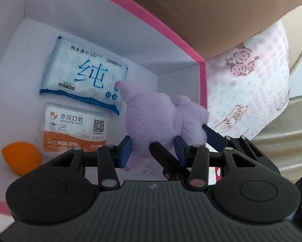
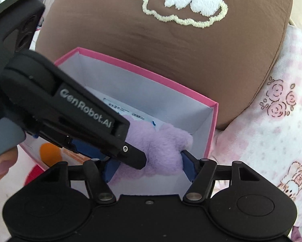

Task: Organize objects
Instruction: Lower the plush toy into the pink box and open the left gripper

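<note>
Inside the pink box [image 1: 172, 28], the purple plush toy [image 1: 161, 113] sits pinched in the left claw [image 1: 154, 151]; the right claw [image 2: 148, 167] straddles it, blue pads touching its sides.

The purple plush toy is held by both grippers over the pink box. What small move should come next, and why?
Probably lower it a little further and then let go. The plush toy hangs inside the pink box, gripped by the left gripper and the right gripper. Bare floor lies beneath it, beside the wipes pack and dental card.
</note>
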Available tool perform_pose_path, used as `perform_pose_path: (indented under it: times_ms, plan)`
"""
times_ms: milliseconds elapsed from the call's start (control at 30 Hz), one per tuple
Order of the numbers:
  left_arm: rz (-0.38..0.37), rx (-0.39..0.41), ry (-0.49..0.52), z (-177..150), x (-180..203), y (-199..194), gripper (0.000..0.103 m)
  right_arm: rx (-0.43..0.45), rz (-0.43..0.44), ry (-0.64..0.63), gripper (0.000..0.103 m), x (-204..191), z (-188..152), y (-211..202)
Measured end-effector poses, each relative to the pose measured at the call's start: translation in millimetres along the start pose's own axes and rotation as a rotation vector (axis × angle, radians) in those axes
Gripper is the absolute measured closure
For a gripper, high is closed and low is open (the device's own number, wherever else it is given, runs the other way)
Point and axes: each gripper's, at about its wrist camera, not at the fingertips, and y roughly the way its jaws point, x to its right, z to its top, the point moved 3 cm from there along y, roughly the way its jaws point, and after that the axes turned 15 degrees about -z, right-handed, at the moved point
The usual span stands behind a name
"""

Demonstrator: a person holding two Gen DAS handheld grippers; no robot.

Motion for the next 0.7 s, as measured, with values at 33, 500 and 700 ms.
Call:
perform_pose_path:
  times_ms: [33,500,700]
  plan:
    - [0.005,-0.003,-0.004,0,-2,3,0.06,-0.01,0.001,0.001,0.035,0,-1,3]
    - [0.059,-0.06,0.022,2,-7,11,0.058,-0.011,0.007,-0.014,0.039,-13,-9,9]
    - [0.078,-0.05,0.034,3,-8,6,0.058,-0.037,0.046,0.039,0.041,-5,-16,18]
